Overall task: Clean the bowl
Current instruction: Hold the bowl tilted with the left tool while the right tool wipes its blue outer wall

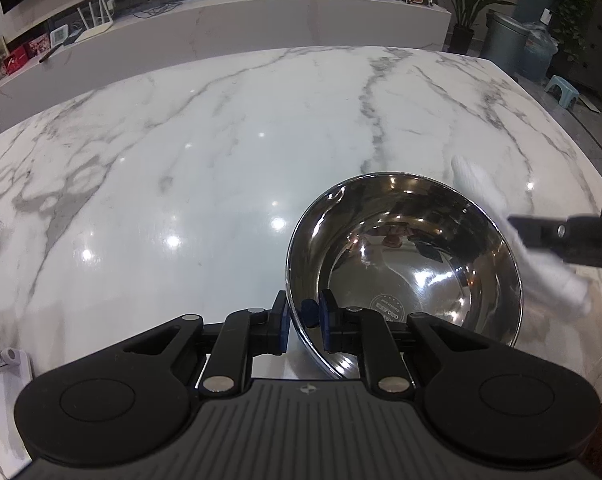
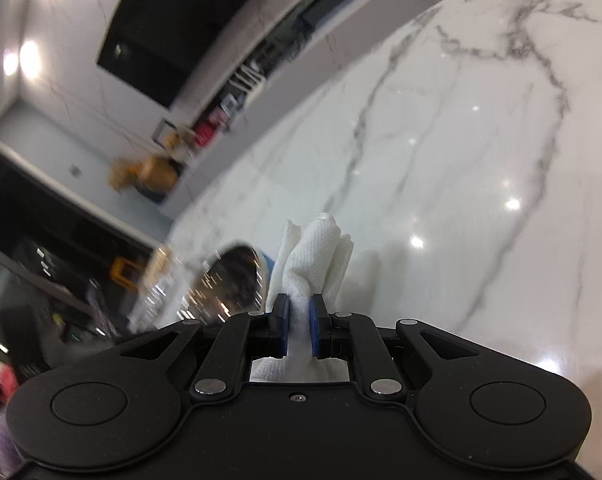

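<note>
1 steel bowl (image 1: 405,276) sits on the marble desk (image 1: 205,168), its near rim clamped between the blue pads of the left tool (image 1: 304,330), while the right tool (image 2: 299,326), just beside the bowl's right edge, grips 1 white paper towel (image 2: 317,256).

Left gripper (image 1: 304,322) pinches the steel bowl's (image 1: 405,264) near rim on the marble surface (image 1: 221,152); right gripper (image 1: 517,228) brings a white paper towel (image 1: 485,200) alongside.
</note>
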`<state>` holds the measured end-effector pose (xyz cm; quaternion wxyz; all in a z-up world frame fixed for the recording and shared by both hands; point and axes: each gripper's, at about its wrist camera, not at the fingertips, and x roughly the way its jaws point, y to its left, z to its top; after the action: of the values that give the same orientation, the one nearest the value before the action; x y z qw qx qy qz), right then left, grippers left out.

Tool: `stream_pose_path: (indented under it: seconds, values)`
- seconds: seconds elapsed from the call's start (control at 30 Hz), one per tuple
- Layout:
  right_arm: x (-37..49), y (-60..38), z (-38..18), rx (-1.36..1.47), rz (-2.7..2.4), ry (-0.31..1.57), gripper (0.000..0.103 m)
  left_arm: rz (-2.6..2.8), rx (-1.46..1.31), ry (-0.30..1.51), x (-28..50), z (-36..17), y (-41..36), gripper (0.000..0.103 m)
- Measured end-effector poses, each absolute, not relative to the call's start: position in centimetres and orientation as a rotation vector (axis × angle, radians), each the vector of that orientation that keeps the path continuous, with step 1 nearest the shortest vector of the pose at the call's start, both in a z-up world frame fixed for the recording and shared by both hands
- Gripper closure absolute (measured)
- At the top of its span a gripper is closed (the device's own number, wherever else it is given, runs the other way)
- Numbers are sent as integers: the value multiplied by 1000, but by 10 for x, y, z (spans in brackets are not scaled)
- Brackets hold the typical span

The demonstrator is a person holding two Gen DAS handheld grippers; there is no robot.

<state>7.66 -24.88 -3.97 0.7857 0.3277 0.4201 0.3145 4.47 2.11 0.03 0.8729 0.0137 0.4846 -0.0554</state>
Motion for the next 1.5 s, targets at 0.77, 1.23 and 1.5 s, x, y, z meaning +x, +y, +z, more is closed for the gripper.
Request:
stream_pose_path:
  seconds: [0.77, 1.23, 1.5]
  values:
    - [79, -233, -60, 616, 608, 1038, 93, -92, -41, 1028, 51, -3, 18, 84]
    - [78, -247, -44, 685, 599, 963, 93, -119, -27, 1012, 52, -2, 22, 90]
    - [78, -258, -39, 772, 627, 902, 93, -123, 1, 953, 57, 2, 15, 92]
